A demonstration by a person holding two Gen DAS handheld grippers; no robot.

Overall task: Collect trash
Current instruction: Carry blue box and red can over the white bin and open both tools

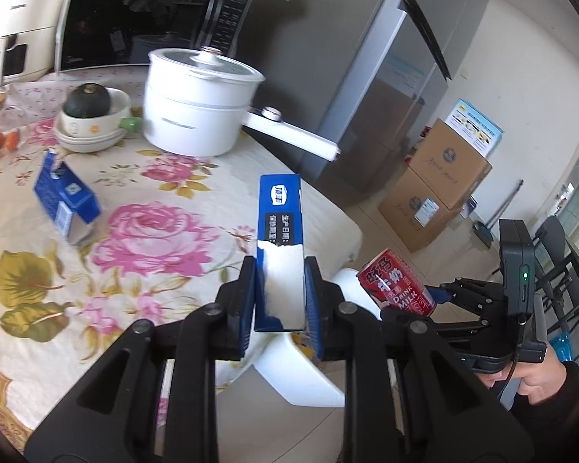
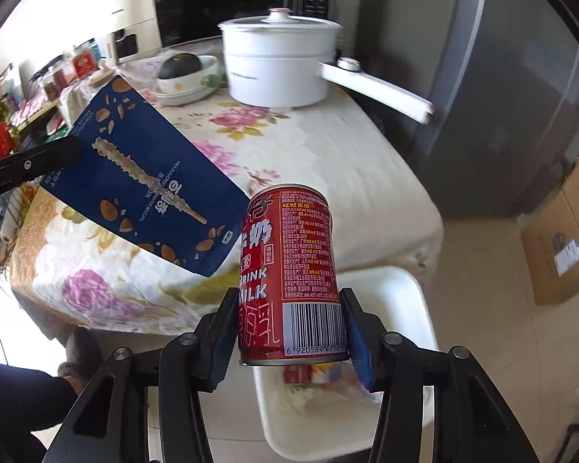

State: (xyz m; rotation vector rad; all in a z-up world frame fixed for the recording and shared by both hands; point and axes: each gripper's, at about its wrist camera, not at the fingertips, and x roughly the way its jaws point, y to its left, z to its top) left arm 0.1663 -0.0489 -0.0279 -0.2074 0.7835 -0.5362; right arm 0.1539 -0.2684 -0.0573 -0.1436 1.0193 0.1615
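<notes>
My left gripper [image 1: 280,301] is shut on a flat blue biscuit box [image 1: 279,247], held edge-on above the table's near corner; the box's broad face shows in the right wrist view [image 2: 143,185]. My right gripper [image 2: 289,332] is shut on a red milk drink can [image 2: 291,270], held upright over a white trash bin [image 2: 413,301] that holds some wrappers. The can [image 1: 397,289] and right gripper also show at the right of the left wrist view. A small blue carton [image 1: 65,196] stands on the floral tablecloth [image 1: 143,231].
A white pot [image 1: 200,104] with a long handle stands at the table's back, beside bowls holding a dark squash [image 1: 87,100]. A microwave [image 1: 143,15] is behind. A grey fridge [image 1: 397,77] and stacked cardboard boxes [image 1: 440,185] stand to the right.
</notes>
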